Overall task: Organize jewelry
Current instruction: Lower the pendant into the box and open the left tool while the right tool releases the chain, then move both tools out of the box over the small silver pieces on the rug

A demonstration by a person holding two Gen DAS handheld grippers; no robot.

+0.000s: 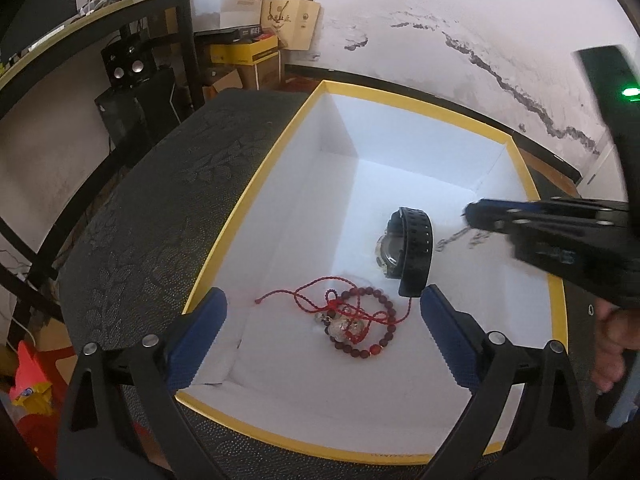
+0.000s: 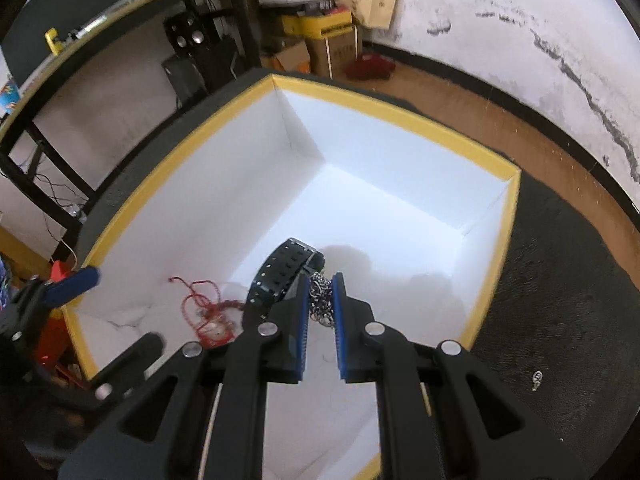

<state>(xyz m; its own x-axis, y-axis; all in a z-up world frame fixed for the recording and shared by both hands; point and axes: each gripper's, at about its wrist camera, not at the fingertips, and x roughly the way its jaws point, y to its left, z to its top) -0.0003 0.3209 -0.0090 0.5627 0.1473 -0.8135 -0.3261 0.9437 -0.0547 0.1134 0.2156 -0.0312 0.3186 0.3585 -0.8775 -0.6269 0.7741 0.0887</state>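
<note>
Dark patterned surface carrying a yellow-rimmed white box

Black embossed cloth-covered surface [image 1: 140, 208] holds an open box [image 1: 256, 184], white inside, yellow rim, sitting directly on it. To the box's right in the right wrist view, a small silvery piece [image 2: 537, 380] lies alone on the dark surface, well apart from the box wall; too small to identify.

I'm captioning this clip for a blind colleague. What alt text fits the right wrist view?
The right tongs, shut on a bunched silver chain, point down into a yellow-rimmed white box. Inside the box lie a black watch and a red cord bracelet; the open left tongs show at the left edge.
</note>
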